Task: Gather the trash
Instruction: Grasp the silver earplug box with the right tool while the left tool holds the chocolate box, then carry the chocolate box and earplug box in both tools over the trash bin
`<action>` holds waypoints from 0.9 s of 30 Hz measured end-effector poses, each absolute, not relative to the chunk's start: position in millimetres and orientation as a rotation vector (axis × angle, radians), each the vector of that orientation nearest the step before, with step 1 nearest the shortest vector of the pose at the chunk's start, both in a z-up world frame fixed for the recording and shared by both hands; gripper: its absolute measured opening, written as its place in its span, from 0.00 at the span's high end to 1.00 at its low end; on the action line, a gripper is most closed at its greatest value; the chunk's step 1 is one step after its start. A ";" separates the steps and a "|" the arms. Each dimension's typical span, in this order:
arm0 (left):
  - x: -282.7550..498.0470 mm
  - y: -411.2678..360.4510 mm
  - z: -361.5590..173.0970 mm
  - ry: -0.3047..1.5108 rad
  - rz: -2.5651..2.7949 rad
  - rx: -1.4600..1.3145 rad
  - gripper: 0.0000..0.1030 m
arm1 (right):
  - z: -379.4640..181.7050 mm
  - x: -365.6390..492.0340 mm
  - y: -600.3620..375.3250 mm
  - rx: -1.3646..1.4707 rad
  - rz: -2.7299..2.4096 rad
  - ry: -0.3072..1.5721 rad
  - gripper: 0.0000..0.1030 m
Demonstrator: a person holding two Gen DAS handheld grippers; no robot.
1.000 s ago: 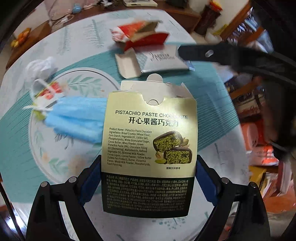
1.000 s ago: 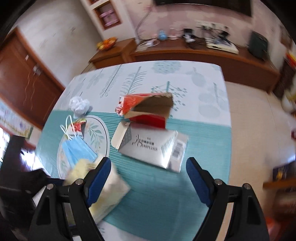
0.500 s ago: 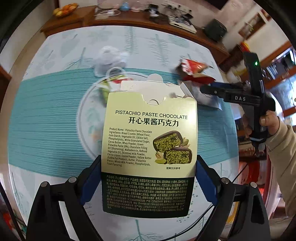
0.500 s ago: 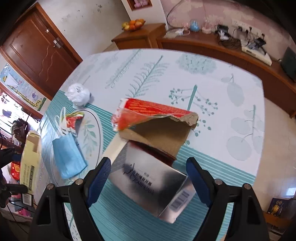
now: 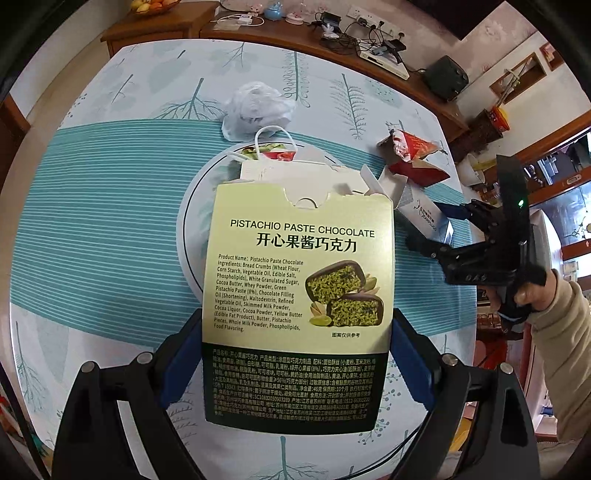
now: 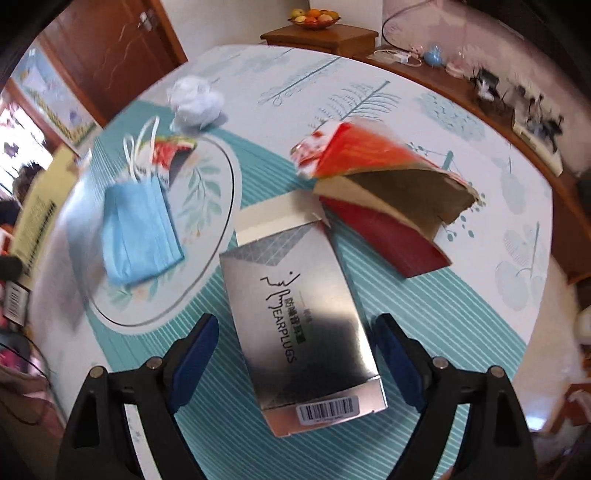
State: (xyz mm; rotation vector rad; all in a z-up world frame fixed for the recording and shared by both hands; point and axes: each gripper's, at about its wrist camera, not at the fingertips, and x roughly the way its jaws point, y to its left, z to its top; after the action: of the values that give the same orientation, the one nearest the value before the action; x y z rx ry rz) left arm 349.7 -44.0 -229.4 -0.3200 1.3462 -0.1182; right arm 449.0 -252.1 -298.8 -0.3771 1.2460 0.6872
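My left gripper is shut on a cream pistachio chocolate box and holds it above the round table. My right gripper is open, its jaws on either side of a silver earplugs box lying on the table; it also shows in the left wrist view. A torn red carton lies just beyond the silver box. A blue face mask, a small red wrapper and a crumpled white bag lie to the left.
The table has a teal striped cloth with a round white leaf-print centre. A wooden sideboard with cables and a fruit bowl stands behind. A wooden door is at the far left.
My left gripper lifted the chocolate box and pulled back, showing the whole table. My right gripper came down and closer over the silver earplugs box, which now lies between its jaws.
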 end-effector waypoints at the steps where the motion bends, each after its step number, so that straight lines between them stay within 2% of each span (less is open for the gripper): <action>1: 348.3 -42.8 -229.4 1.345 -0.117 -0.320 0.11 | -299.7 446.3 -249.8 -0.396 0.664 1.248 0.16; 2: 346.8 -41.7 -229.7 1.345 -0.116 -0.322 0.11 | -299.6 444.1 -247.7 -0.408 0.643 1.248 0.19; 3: 346.2 -40.7 -230.3 1.345 -0.115 -0.324 0.11 | -298.9 443.7 -248.6 -0.409 0.630 1.241 0.28; 4: 344.5 -39.6 -229.9 1.344 -0.115 -0.326 0.11 | -296.7 441.8 -249.3 -0.396 0.619 1.239 0.33; 10: 325.9 -30.4 -219.7 1.320 -0.131 -0.320 0.11 | -286.5 414.0 -250.5 -0.301 0.577 1.269 0.34; 15: 303.4 -20.6 -204.8 1.292 -0.174 -0.313 0.11 | -253.1 374.3 -249.7 -0.091 0.547 1.266 0.34; 27: 217.4 10.2 -145.9 1.178 -0.425 -0.215 0.11 | -174.4 221.1 -220.9 0.301 0.390 1.184 0.34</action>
State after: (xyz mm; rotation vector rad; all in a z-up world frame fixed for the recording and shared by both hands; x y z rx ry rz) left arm 217.4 10.2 -145.9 -0.2151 1.1782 -0.4249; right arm 221.1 -220.9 -174.4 0.3009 1.1841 0.3896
